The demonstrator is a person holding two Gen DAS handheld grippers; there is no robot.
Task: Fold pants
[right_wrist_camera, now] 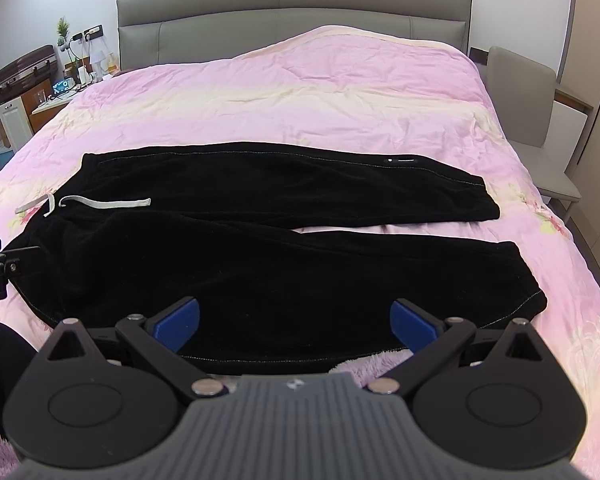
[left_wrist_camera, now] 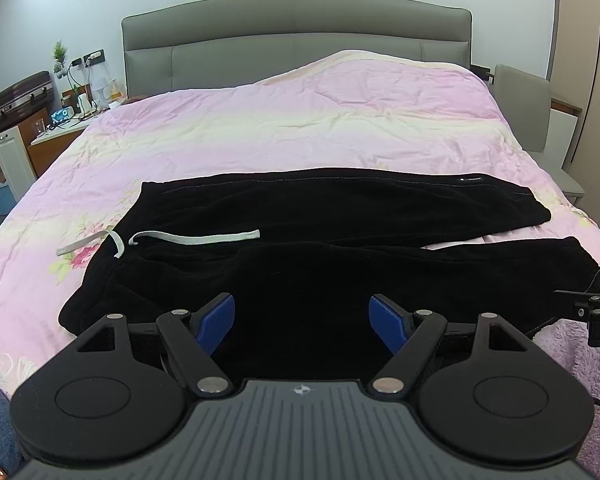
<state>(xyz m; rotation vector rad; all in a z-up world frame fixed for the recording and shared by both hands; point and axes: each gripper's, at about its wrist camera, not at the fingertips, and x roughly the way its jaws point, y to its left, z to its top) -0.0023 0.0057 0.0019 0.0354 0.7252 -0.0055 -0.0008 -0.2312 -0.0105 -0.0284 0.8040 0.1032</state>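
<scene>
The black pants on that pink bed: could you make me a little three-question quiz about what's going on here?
1. True or false: the black pants already lie folded in half.
2. Which end has the white drawstring? A) the left end B) the right end
3. Fill in: both the left gripper and the right gripper stand ____, holding nothing.

Key: 1 false, both legs lie spread apart on the pink quilt. 2 A. 3 open.

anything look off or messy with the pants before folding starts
Mostly tidy: the black pants lie flat across the pink duvet. One oddity: the white drawstring is pulled out, one end trailing off the waistband onto the duvet. Both grippers are open.
</scene>
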